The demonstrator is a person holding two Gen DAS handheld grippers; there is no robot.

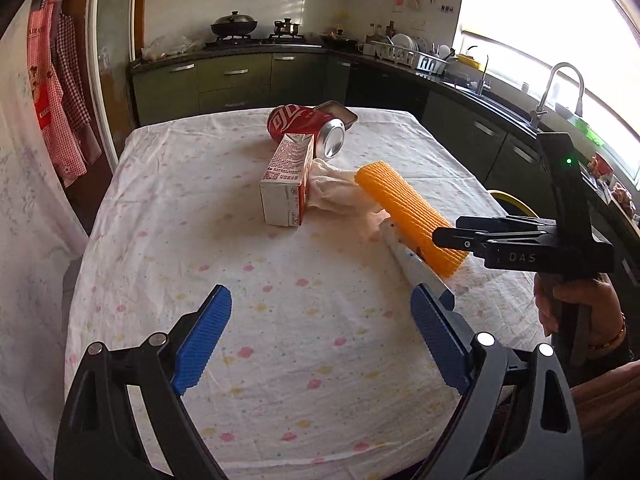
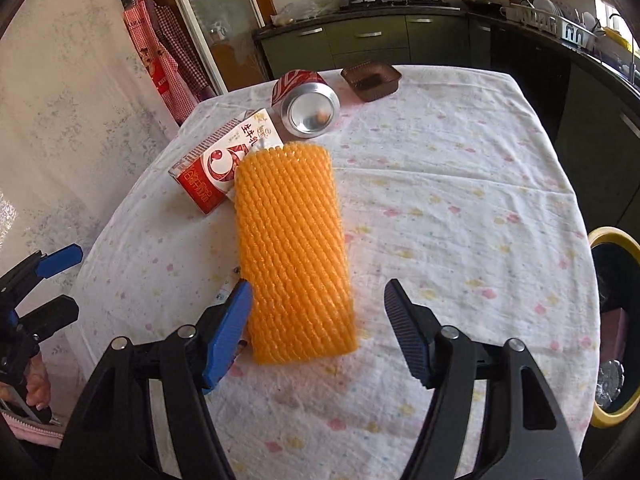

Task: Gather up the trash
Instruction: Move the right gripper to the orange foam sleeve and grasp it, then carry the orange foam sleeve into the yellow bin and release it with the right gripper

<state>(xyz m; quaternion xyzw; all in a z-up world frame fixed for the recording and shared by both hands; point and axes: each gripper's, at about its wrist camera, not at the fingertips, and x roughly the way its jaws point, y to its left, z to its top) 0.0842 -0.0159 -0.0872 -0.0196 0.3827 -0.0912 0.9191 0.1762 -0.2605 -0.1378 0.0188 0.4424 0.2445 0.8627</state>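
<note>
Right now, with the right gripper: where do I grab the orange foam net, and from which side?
Grip the near end of the orange foam net, coming from above. It lies flat and lengthwise towards the right gripper, whose open jaws already straddle that end. It looks soft, so pinching across its width should work.

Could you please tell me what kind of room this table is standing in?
Most likely a home kitchen. A stove with a lidded pan sits on the far counter, a dish rack holds plates beside it, and a sink tap stands under the window.
</note>
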